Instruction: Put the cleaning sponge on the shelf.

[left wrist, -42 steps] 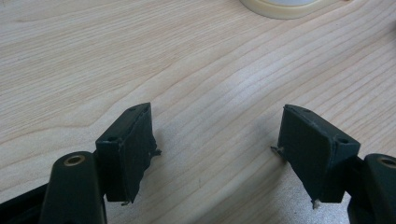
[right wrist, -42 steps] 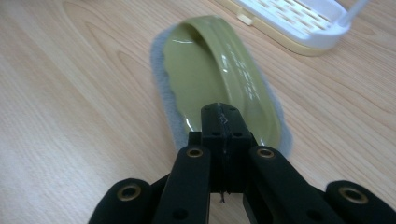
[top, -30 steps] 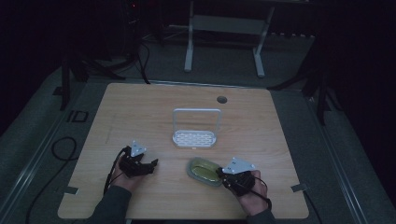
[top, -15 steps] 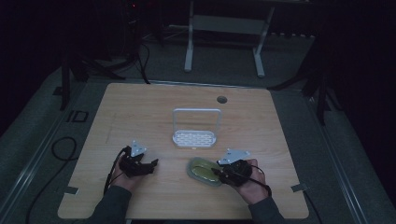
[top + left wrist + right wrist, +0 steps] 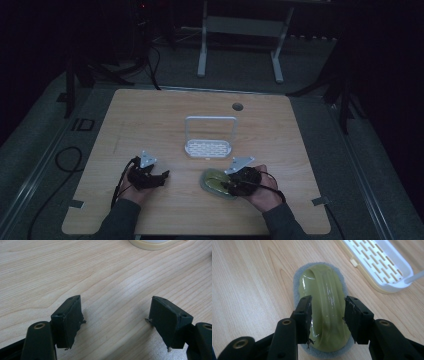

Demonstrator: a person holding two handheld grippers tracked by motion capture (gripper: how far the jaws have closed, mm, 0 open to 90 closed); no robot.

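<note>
My right fingers [image 5: 327, 317] straddle the green scrubber [image 5: 324, 315], not yet closed, its long axis running toward twelve o'clock; my left fingers [image 5: 116, 322] hang wide open, empty.

Surface [image 5: 150, 120]: bare wood from 9 through 12 o'clock, open passage. White slotted rack [image 5: 209, 148] at centre with upright wire handle; blocks low passes across the middle. Green scrubbing pad [image 5: 325, 312] lies at 5 o'clock, just short of the rack, narrow gap between them. Round hole [image 5: 237, 106] at 1 o'clock.
</note>
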